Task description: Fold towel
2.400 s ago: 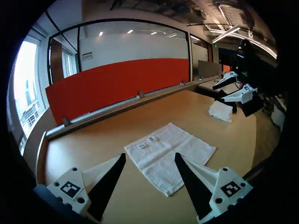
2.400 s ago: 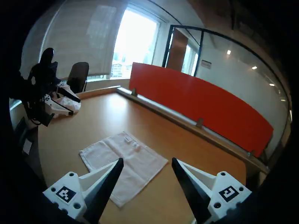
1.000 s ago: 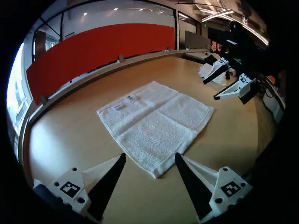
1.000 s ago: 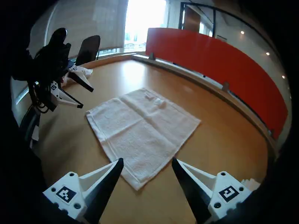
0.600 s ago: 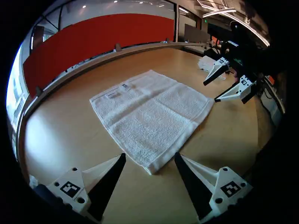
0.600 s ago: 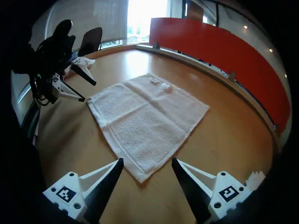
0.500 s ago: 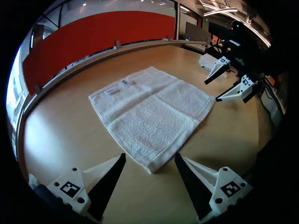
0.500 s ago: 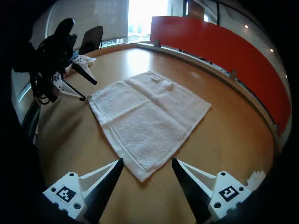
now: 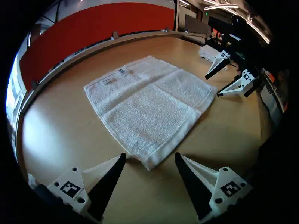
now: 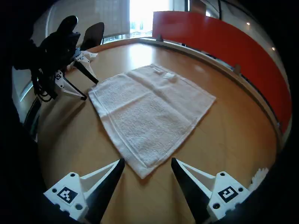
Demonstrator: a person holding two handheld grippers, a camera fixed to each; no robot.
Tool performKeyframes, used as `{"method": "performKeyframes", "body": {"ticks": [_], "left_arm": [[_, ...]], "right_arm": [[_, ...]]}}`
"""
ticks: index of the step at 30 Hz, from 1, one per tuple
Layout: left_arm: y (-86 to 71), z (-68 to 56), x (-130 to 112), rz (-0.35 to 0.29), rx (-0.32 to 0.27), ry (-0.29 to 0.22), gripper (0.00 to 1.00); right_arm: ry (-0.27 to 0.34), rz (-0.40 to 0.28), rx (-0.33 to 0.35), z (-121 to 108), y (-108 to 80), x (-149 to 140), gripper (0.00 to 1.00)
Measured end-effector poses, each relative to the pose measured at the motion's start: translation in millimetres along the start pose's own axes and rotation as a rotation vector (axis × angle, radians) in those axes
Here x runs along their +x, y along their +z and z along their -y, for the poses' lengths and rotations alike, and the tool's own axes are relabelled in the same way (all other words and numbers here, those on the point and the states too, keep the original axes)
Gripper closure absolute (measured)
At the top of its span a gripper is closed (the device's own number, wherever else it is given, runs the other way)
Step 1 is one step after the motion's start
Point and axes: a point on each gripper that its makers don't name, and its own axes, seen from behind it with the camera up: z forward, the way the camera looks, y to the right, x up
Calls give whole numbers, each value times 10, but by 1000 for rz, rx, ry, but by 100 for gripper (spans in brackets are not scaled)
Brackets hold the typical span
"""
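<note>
On the tan wooden table (image 9: 52,127) the flat white terry towel (image 9: 149,97) lies unfolded; I've brought both in closer; left gripper (image 9: 149,154) and right gripper (image 10: 147,159), jaws wide, now straddle neighbouring corners; pinching comes next, I reckon.

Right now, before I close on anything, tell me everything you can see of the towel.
The towel is white terry cloth with a hemmed border, spread flat on the wooden table, with a faint crease across its middle. Two small tags sit near its far edge. One corner points between the open left tongs, another between the open right tongs; neither grips it.
</note>
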Motion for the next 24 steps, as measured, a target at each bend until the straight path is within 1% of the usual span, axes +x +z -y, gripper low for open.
{"method": "performKeyframes", "body": {"ticks": [3,9,20,24], "left_arm": [[6,-6,10,0,0,10,3],[5,-10,4,5,-3,6,3],[5,-13,-1,17,-2,12,4],[14,-11,4,23,1,12,6]], "right_arm": [[-4,3,9,6,8,-4,6],[-8,17,24,15,1,-30,14],[-1,22,29,-5,29,-48,36],[1,22,28,-7,25,-49,38]]}}
